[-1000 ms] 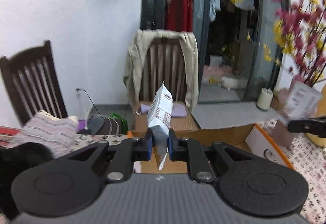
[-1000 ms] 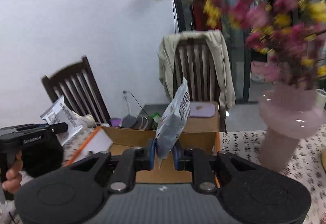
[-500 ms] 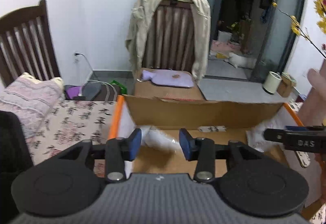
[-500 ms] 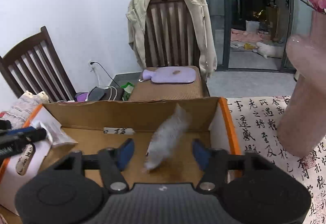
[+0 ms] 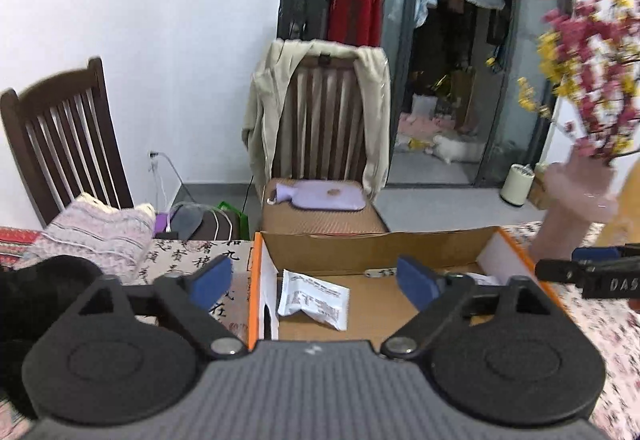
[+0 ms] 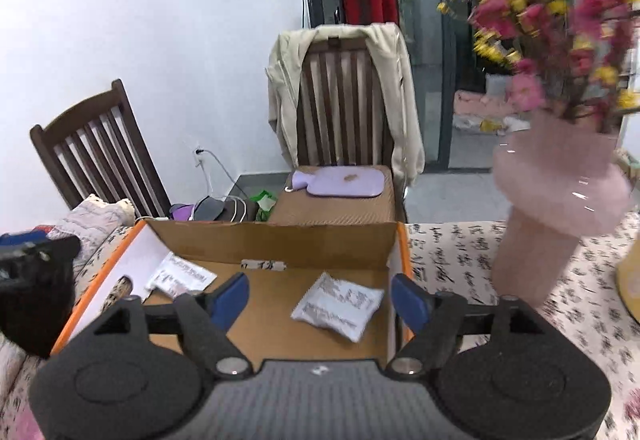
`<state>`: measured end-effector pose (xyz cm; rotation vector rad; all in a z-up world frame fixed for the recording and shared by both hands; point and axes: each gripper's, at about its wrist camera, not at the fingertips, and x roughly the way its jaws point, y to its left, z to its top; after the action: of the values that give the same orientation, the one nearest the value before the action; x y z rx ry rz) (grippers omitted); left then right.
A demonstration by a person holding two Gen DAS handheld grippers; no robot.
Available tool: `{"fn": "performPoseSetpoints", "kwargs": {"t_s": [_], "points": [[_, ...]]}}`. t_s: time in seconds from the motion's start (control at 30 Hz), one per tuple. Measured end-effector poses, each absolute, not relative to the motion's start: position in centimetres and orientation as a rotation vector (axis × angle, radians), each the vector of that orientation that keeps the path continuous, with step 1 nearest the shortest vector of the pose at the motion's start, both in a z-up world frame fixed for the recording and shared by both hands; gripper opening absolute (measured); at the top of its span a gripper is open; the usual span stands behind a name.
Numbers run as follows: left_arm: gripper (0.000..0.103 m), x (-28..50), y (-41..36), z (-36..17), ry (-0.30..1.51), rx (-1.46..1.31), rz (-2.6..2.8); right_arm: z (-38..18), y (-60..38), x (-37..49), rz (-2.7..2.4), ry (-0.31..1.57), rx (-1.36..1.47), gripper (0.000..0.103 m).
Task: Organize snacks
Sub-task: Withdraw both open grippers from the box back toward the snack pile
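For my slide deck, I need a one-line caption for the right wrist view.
Open right gripper above a cardboard box holding two snack packets, beside a pink vase.

A: Box? 
B: Brown cardboard, orange rim, white inner side walls. 
A: Packets? 
B: Left packet white with dark print; right packet grey-white, dark print. 
A: Tablecloth? 
B: Cream, black calligraphy characters. 
A: Vase? 
B: Pale pink; pink and yellow flowers. 
A: Finger pads? 
B: Blue on black.
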<state>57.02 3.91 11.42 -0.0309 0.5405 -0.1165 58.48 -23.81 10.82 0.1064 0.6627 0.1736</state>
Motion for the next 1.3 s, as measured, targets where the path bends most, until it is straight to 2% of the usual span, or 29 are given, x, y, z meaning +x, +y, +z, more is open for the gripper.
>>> {"fn": "performPoseSetpoints", "kwargs": {"t_s": [0.17,0.23,0.5,0.63,0.73,0.93,1.13,1.3], "points": [[0.101,49.6,3.9,13.3,0.496,-0.019,-0.154,11.3,-24.2,51.4,0.202,0.649,0.068,0.082],[0.103,46.5,4.0,13.7,0.474,-0.022,-0.149,11.7,-24.3,48.4,0.219,0.628,0.05,0.088],[0.103,34.1,4.5,13.4,0.404,-0.027,-0.098,12.9,-23.7,35.9,0.273,0.524,-0.001,0.09],[0.103,28.4,5.0,12.4,0.387,-0.036,-0.093,13.0,-23.2,29.9,0.294,0.465,-0.001,0.09],[0.103,24.2,5.0,11.5,0.365,-0.03,-0.075,12.9,-23.1,25.5,0.315,0.437,0.023,0.096],[0.103,17.1,5.3,8.4,0.376,-0.082,-0.071,11.4,-23.2,18.0,0.313,0.403,0.061,0.1],[0.103,12.8,6.3,5.7,0.391,-0.157,-0.059,9.0,-23.9,12.4,0.246,0.363,0.048,0.1],[0.103,10.3,6.3,3.2,0.419,-0.135,-0.018,5.8,-23.8,8.1,0.16,0.257,0.023,0.1]]}}
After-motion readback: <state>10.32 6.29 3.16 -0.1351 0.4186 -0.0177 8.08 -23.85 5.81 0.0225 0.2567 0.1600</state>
